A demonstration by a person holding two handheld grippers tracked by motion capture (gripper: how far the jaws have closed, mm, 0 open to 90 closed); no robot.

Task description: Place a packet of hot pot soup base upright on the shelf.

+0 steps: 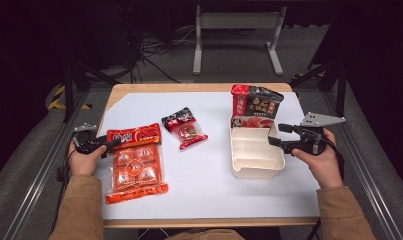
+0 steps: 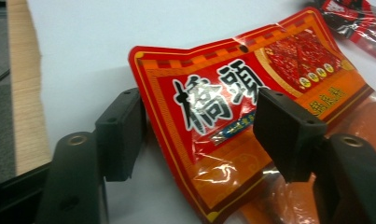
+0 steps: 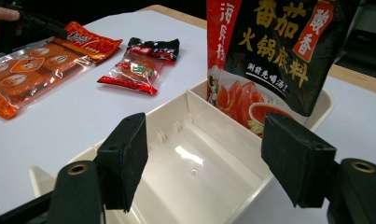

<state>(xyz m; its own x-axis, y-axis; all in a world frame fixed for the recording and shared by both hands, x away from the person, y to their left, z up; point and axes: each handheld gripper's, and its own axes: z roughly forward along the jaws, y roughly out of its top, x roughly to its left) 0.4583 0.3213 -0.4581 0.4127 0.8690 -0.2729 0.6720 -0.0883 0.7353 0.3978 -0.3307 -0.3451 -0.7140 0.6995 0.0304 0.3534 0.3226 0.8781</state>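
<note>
A large orange-red snack packet [image 1: 135,162] lies flat at the table's left. My left gripper [image 1: 113,143] stands open at the packet's top-left corner. In the left gripper view the printed header [image 2: 223,107] lies between the two jaws of the left gripper [image 2: 204,128], untouched by either. A cream divided box [image 1: 254,155] sits at the right, and a black-and-red sauce packet [image 1: 256,104] stands upright in its far compartment. My right gripper [image 1: 275,141] is open at the box's right rim, with the box's bare near compartment [image 3: 195,177] between the jaws of the right gripper [image 3: 204,158].
A small red-and-black wrapped snack [image 1: 185,127] lies mid-table between packet and box. A white sheet [image 1: 204,175] covers the wooden table [image 1: 199,87]. Metal rails [image 1: 34,175] run along both sides, and a grey stand [image 1: 237,22] is on the floor beyond.
</note>
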